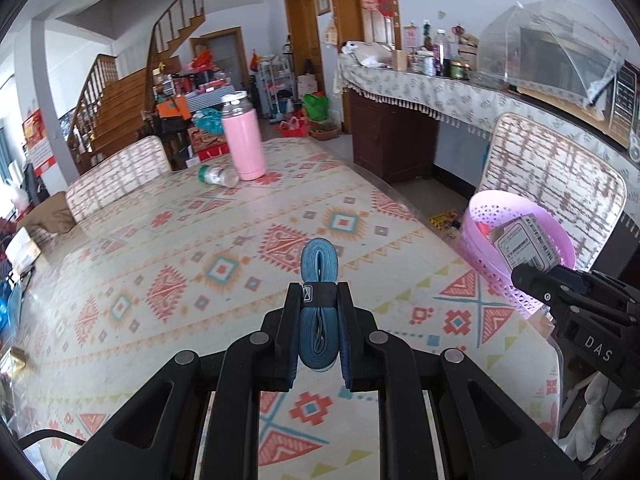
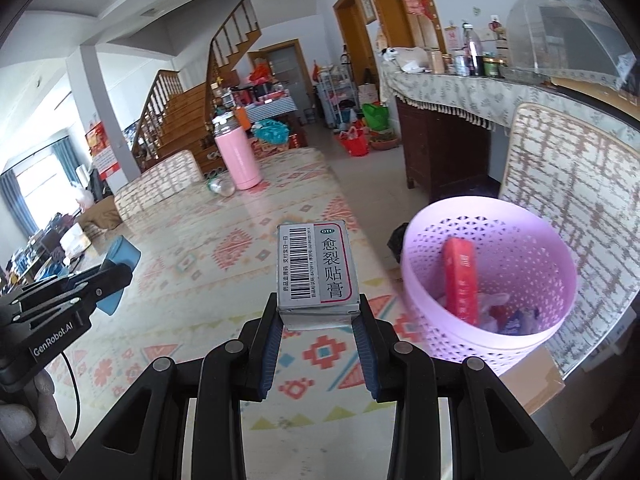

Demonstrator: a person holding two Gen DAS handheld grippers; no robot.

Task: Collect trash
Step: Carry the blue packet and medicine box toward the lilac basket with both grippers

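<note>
Pink basket point(image 2: 486, 332) beside table edge; right gripper point(image 2: 318, 312) clamps box point(image 2: 314, 268); left gripper point(image 1: 318, 300) clamps blue strap point(image 1: 319, 268).

The worktop point(image 1: 200, 240) wears a cream cloth with red, orange and teal diamond motifs. A blue strap coil point(image 1: 319, 304) has a black band, and the medicine box point(image 2: 314, 270) is grey-white with a black barcode. The perforated basket point(image 2: 492, 344) is lilac and holds a red packet point(image 2: 460, 276); near the worktop's far edge stands a pink flask point(image 1: 244, 140).
</note>
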